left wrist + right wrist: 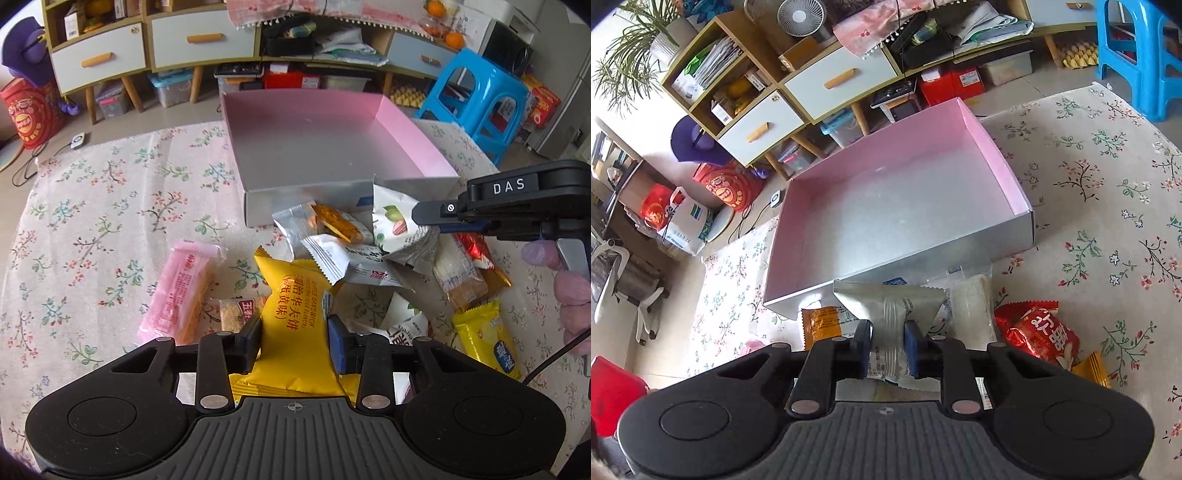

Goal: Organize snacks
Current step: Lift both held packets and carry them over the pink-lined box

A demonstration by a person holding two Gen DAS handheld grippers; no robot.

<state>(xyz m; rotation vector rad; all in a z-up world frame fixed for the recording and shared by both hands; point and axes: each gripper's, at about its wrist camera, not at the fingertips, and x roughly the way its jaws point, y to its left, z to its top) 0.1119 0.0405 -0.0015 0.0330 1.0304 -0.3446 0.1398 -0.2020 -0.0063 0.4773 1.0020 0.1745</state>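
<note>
A pink-lined box [406,122] with silver outer walls stands on the floral tablecloth; nothing lies inside it [979,129]. A pile of snack packets lies in front of it. My left gripper [294,338] is shut on a yellow waffle packet [295,306]. My right gripper [886,345] is shut on a white nut packet [894,299], which the left wrist view shows lifted beside the box's near wall [391,218]. An orange packet [823,323] and a red packet [1041,332] lie beside it.
A pink wafer pack [181,295] lies to the left of the pile, a second yellow packet [487,339] to the right. A blue plastic stool [480,92] stands beyond the table's right corner. A sideboard with drawers [147,44] lines the back wall.
</note>
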